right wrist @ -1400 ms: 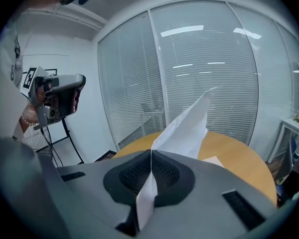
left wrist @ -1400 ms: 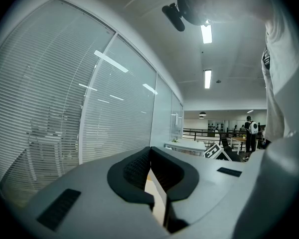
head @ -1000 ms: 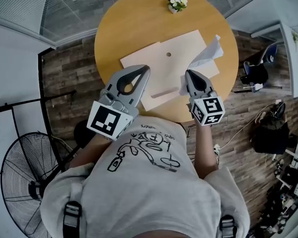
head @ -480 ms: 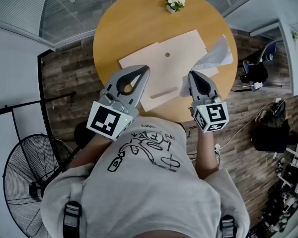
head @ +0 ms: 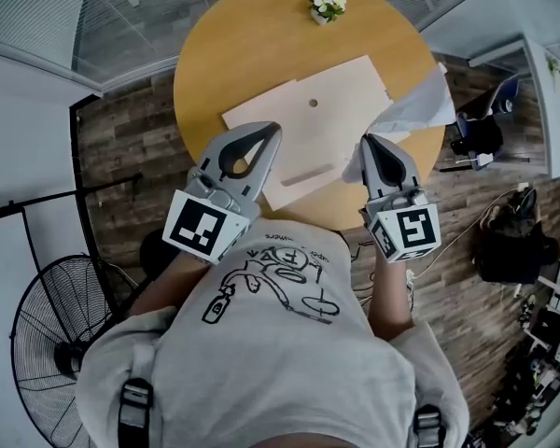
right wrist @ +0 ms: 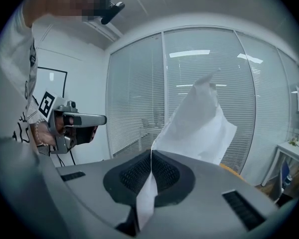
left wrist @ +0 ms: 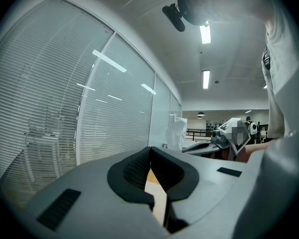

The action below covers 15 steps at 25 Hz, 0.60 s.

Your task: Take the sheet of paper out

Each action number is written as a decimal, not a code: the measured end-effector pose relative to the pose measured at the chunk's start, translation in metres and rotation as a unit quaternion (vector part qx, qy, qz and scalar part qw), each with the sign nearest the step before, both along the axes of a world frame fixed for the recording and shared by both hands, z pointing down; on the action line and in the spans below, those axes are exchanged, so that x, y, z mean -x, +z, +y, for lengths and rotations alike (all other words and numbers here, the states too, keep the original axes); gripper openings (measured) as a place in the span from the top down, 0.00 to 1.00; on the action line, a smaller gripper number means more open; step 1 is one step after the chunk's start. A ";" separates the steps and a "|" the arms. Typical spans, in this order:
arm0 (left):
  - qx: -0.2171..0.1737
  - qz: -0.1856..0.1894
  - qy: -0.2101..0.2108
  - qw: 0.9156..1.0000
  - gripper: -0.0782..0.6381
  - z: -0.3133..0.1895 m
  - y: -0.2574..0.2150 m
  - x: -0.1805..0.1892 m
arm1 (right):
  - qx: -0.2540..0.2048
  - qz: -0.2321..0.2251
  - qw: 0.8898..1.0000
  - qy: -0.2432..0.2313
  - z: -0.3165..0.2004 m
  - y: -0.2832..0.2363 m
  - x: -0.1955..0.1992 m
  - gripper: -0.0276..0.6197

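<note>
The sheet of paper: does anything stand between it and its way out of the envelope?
Nothing visible does. The right gripper is shut on the sheet of paper, which stands up over the right side of the envelope. The left gripper is shut on the envelope's near edge, apart from the sheet.

round wooden table [head: 252, 45], plank floor [head: 121, 143], blinds [left wrist: 50, 108] over glass walls, floor fan [head: 49, 336], ceiling strip lights [left wrist: 205, 34] lit.

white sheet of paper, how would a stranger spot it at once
On the round wooden table lies a flat beige envelope. At its right edge, the white sheet of paper rises crumpled from the right claw, the only thing lifted off the tabletop.
</note>
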State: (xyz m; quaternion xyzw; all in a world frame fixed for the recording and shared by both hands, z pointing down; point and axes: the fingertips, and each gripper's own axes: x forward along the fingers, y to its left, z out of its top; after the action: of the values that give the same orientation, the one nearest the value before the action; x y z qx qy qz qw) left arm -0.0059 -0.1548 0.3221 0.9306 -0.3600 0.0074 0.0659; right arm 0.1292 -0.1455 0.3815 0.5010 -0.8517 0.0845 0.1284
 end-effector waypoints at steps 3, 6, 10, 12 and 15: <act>0.000 -0.002 0.000 1.000 0.86 0.001 0.001 0.001 | -0.011 0.004 1.000 -0.004 0.002 -0.009 0.003 0.94; 0.004 -0.008 0.000 1.000 0.86 0.001 0.002 0.001 | -0.018 0.006 1.000 -0.005 0.003 -0.016 0.005 0.94; -0.001 -0.002 -0.001 1.000 0.86 0.002 0.001 0.001 | -0.025 0.005 1.000 -0.006 0.007 -0.023 0.007 0.94; 0.007 -0.014 0.000 1.000 0.86 0.002 0.005 0.002 | -0.030 0.007 1.000 -0.007 0.008 -0.027 0.009 0.94; 0.004 -0.009 -0.001 1.000 0.86 0.000 0.004 0.005 | -0.039 0.017 0.999 -0.007 0.008 -0.034 0.014 0.94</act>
State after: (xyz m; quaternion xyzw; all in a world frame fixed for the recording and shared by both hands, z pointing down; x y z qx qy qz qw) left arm -0.0109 -0.1553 0.3257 0.9298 -0.3616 0.0172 0.0666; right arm 0.1156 -0.1375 0.3478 0.5008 -0.8557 0.0418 0.1235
